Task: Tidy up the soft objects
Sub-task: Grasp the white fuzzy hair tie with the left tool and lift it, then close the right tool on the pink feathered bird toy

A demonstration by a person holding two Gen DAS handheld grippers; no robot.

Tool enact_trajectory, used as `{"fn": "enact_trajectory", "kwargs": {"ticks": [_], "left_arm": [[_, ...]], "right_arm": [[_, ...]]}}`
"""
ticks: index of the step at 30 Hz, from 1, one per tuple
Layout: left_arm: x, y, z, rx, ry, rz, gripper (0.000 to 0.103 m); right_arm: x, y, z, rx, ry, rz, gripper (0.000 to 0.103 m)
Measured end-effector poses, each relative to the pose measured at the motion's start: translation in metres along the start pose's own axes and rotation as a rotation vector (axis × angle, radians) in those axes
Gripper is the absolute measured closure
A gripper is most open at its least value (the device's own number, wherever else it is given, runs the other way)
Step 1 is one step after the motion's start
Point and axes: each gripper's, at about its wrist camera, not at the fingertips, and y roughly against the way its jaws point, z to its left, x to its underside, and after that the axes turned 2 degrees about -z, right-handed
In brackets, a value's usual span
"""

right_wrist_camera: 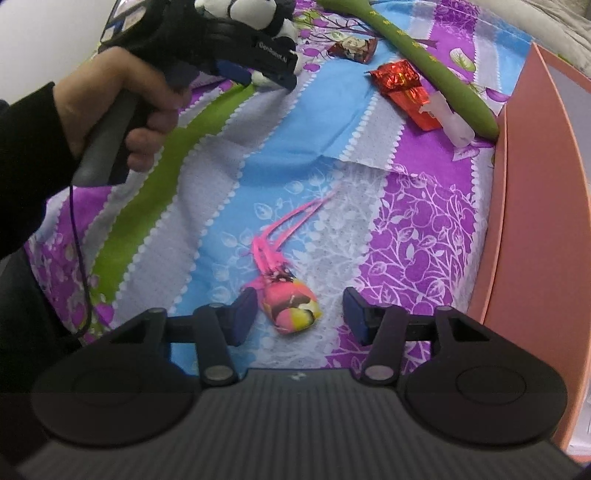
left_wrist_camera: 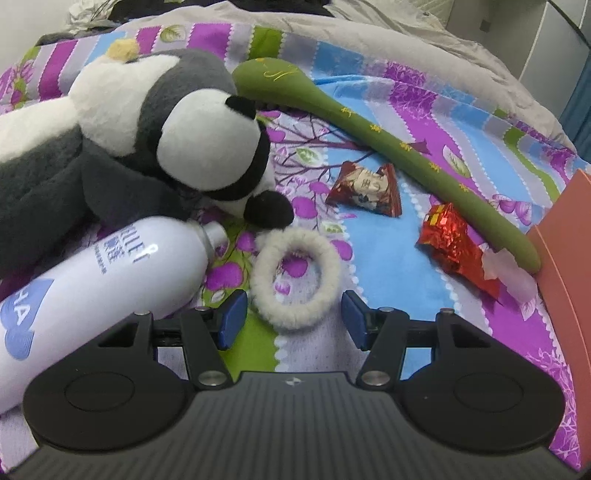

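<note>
A white fluffy hair ring [left_wrist_camera: 295, 277] lies on the patterned bedsheet [left_wrist_camera: 388, 258], its near rim between the open fingers of my left gripper [left_wrist_camera: 293, 319]. A grey, white and black panda plush [left_wrist_camera: 147, 147] lies just behind it. A long green soft stick [left_wrist_camera: 388, 147] runs diagonally to the right; it also shows in the right wrist view [right_wrist_camera: 436, 62]. My right gripper [right_wrist_camera: 299, 317] is open around a pink, yellow and brown cloth pouch with pink feathers [right_wrist_camera: 291, 306]. The left gripper [right_wrist_camera: 258, 70] shows top left in the right wrist view.
A white spray bottle [left_wrist_camera: 92, 295] lies at the left beside the plush. Two red foil snack packets [left_wrist_camera: 365, 188] [left_wrist_camera: 454, 243] lie near the green stick. A pink box wall [right_wrist_camera: 535, 203] stands along the right edge. Grey bedding [left_wrist_camera: 369, 33] lies beyond.
</note>
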Motion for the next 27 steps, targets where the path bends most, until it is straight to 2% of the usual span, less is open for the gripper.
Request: {"fn": "enact_trajectory", "kwargs": {"ticks": [2, 6, 7, 10, 15, 27], "left_arm": [[-0.002, -0.002, 0.0, 0.0, -0.005, 0.001, 0.045], [-0.004, -0.005, -0.001, -0.005, -0.01, 0.009, 0.064], [-0.004, -0.005, -0.001, -0.005, -0.013, 0.009, 0.072], [-0.003, -0.001, -0.001, 0.002, -0.008, 0.01, 0.082], [0.003, 0.014, -0.003, 0.035, 0.012, 0.001, 0.084], [0.036, 0.064, -0.019, 0.064, 0.02, 0.019, 0.086]], "right_arm": [[0.0, -0.002, -0.001, -0.002, 0.002, 0.002, 0.055], [0.001, -0.002, -0.001, -0.04, 0.044, 0.0, 0.067], [0.001, -0.002, -0.001, -0.042, 0.054, 0.002, 0.067], [0.002, -0.002, 0.001, -0.038, 0.075, 0.006, 0.068], [0.006, -0.001, 0.006, -0.018, 0.092, -0.002, 0.069], [0.017, 0.011, -0.002, 0.058, -0.009, -0.049, 0.069]]}}
